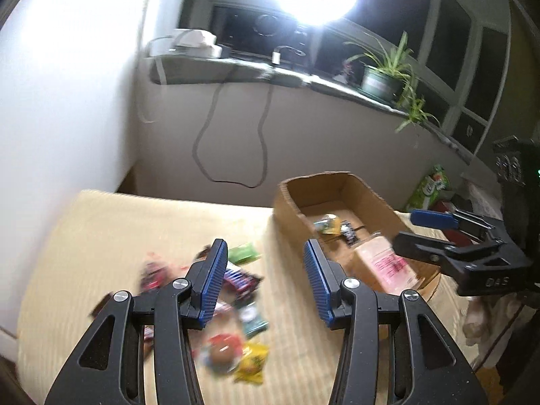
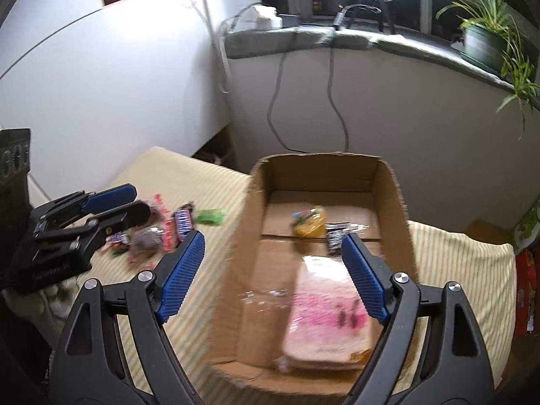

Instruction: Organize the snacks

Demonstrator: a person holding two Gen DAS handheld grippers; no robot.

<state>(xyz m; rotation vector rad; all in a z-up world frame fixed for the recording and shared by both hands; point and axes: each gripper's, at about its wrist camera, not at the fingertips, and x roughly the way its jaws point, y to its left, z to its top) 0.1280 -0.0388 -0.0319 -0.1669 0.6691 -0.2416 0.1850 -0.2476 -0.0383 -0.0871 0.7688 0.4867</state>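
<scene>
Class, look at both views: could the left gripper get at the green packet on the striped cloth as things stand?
Probably yes. The green packet lies in the open at the far edge of the snack pile, nothing on top of it, and the left gripper is open and empty just above.

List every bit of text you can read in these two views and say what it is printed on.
"DAS": embossed on the black body of the right tongs, seen from the left wrist view.
Pink packet in the cardboard box: printing too blurred to read.
Snack wrappers on the striped cloth: blurred, unreadable.
Left tongs: embossed marking, illegible.
</scene>
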